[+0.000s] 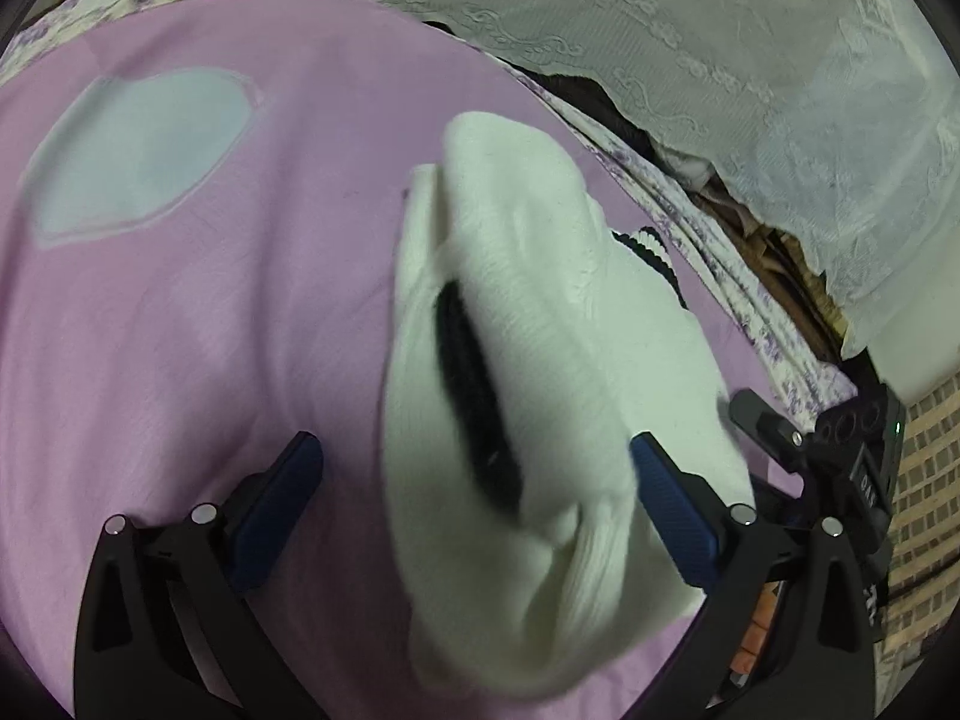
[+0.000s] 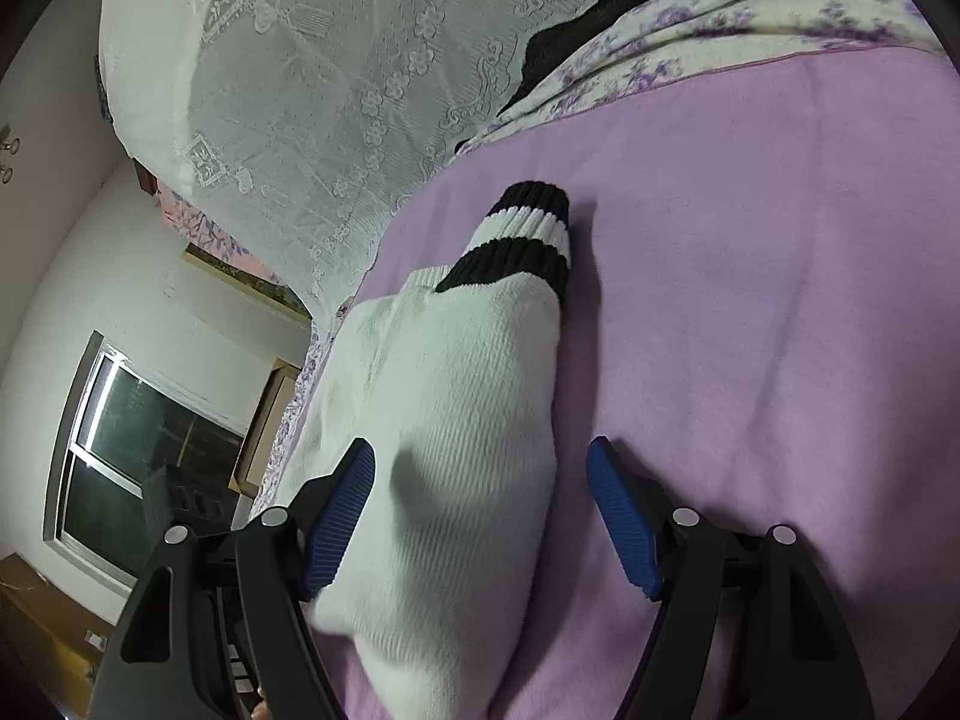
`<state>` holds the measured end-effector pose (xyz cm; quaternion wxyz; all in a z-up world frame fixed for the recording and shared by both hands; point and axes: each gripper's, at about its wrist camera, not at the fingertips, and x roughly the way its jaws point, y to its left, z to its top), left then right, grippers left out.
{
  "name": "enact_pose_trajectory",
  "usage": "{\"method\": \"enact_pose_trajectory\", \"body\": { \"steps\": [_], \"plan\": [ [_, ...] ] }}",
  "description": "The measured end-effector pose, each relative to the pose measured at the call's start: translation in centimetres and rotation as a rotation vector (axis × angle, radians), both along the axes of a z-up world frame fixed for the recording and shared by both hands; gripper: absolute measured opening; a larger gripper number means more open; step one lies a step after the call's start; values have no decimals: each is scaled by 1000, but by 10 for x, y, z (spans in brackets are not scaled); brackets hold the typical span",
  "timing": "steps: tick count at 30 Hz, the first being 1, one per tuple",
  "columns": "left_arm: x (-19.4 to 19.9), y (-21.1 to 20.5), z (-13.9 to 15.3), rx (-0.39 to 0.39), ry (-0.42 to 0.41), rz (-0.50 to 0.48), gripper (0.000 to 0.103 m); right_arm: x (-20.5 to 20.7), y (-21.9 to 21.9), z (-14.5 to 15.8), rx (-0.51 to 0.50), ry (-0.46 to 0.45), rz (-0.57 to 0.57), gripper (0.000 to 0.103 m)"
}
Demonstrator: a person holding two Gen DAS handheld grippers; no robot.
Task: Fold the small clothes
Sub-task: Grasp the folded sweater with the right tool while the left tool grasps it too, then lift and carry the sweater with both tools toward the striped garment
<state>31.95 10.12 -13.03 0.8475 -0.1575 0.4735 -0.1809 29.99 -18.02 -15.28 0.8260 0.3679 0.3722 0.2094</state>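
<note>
Pink bedding [image 2: 750, 360] covers the bed on which the work lies, with a pale blue patch [image 1: 141, 156] at the far left in the left wrist view. Nearest, the left claw [image 1: 480, 516] stands wide, its blue pads [image 1: 672, 510] on either side of the white knit garment [image 1: 540, 390]; the right-hand pad lies against the cloth, but no pinch is evident. The right claw [image 2: 480, 516] likewise stands wide, the garment's bunched near end between its pads, the left pad touching the knit and the right pad apart from it. Beyond, the garment runs away across the bedding to a black-and-white striped cuff [image 2: 528, 234]. Farther still lie a floral sheet [image 2: 750, 18] and a lace cover [image 2: 336, 60]. Judgement: the garment is still crumpled and the fold not yet formed; the step in hand is taking hold. The next move calls for closing each claw on one layer's edge, then drawing the cloth flat.
</note>
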Motion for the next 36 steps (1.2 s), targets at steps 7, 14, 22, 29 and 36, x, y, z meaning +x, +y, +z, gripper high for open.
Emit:
{"method": "enact_pose_trajectory", "body": {
  "steps": [7, 14, 22, 29, 36],
  "plan": [
    [17, -16, 0, -24, -22, -52, 98, 32, 24, -2, -63, -6, 60, 68],
    [10, -13, 8, -53, -62, -55, 81, 19, 30, 10, -124, -83, 52, 52],
    [-1, -8, 15, -74, -82, -62, 51, 1, 29, 22, -188, -145, 36, 48],
    [-3, -8, 1, -125, -3, -74, 65, -16, 17, 20, -168, -112, 19, 47],
    [-5, -35, -1, -34, -45, -156, 91, 3, 5, -4, -27, -15, 39, 53]
  ]
}}
